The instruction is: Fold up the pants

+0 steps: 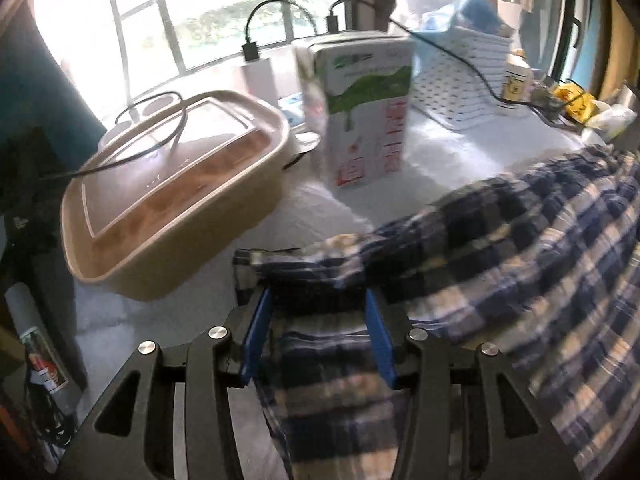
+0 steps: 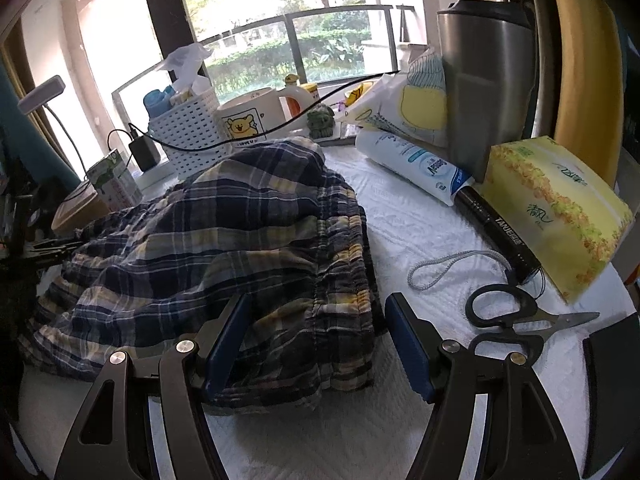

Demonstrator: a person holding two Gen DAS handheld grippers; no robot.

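Your left gripper [image 1: 318, 336] half-open astride the pants [image 1: 500, 248], right gripper [image 2: 316, 344] wide and empty: sweeping could topple the carton [image 1: 366, 116].

Motion blur smears the plaid pants [image 1: 500, 248] across the left wrist view, carton [image 1: 366, 116] print unreadable. On the right wrist view, the tissue box [image 2: 560, 216] hides the black tube's [image 2: 500, 232] far side; the frame's edge cuts a dark object [image 2: 612, 392] at the tabletop's right edge.
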